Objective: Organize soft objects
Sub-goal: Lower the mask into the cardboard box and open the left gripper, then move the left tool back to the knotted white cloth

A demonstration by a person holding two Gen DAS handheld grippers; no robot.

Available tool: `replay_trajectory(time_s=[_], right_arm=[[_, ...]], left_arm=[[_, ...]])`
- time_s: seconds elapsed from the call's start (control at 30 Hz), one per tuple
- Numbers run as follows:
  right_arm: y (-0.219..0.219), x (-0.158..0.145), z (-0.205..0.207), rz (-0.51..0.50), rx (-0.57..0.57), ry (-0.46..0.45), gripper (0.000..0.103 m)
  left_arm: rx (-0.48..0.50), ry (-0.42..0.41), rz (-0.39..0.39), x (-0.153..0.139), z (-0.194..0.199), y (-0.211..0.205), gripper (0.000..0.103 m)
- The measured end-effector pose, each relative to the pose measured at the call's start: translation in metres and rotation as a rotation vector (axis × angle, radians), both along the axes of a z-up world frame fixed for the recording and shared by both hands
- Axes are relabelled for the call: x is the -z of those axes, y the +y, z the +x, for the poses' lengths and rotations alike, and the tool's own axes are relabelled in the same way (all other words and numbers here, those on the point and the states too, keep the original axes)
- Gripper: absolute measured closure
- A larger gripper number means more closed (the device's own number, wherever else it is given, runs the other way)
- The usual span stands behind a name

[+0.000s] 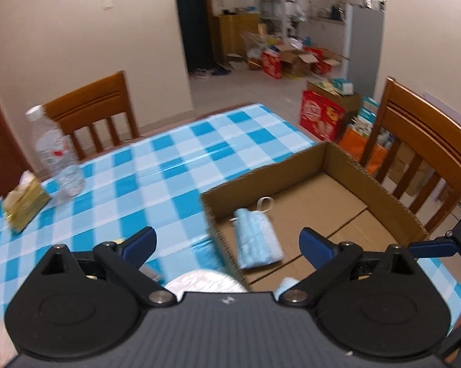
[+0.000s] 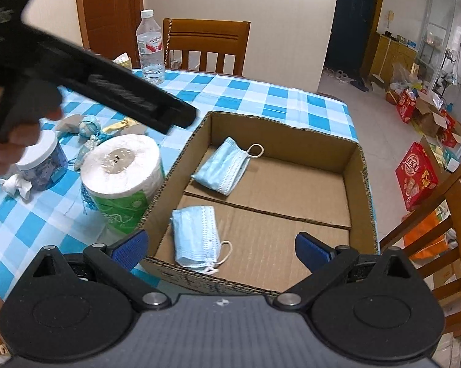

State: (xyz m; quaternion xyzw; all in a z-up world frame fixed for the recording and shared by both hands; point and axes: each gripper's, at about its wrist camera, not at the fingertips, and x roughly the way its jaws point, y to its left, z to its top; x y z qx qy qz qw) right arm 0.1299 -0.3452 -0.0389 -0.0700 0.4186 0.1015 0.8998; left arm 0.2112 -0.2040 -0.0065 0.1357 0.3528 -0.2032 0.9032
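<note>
An open cardboard box (image 2: 357,165) sits on the blue checked table. Two folded blue face masks lie in it: one at the far left (image 2: 222,165), one near the front (image 2: 196,236). In the left wrist view the box (image 1: 380,190) holds the far mask (image 1: 256,237), and a corner of the near mask (image 1: 284,285) shows. A toilet paper roll (image 2: 123,178) stands left of the box; its top shows in the left wrist view (image 1: 204,280). My right gripper (image 2: 221,248) is open and empty above the box's front edge. My left gripper (image 1: 227,242) is open and empty over the box's left wall.
A water bottle (image 2: 150,52), a white-lidded jar (image 2: 43,165), crumpled tissue (image 2: 16,185) and small trinkets (image 2: 91,132) lie left of the box. A tissue pack (image 1: 25,202) sits at the table's left. Wooden chairs (image 1: 423,153) stand around the table.
</note>
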Motion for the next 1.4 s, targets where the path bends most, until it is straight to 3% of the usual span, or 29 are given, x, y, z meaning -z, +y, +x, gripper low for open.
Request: replay_trajectory(time_s=[0.27,0.7,1.17,1.4], right_arm=[[0.021,-0.005,-0.007,0.028,0.04,-0.003,0.0],[0.072,-0.007,-0.02,0.021,0.073,0.008,0.0],[0.181,-0.003,-0.032,-0.009,0.0,0.048,0.0],[0.218,-0.002,-0.029,-0.037,-0.054,0.062,0.0]], left_arm=[[-0.077,-0.023,-0.006,-0.003,-0.037,0.048,0.003],[-0.118,0.053,0.042,0.026,-0.092,0.13,0.003],[-0.153,0.1,0.042,0.053,-0.109,0.24,0.003],[-0.195,0.131,0.039,0.065,-0.106,0.273,0.003]])
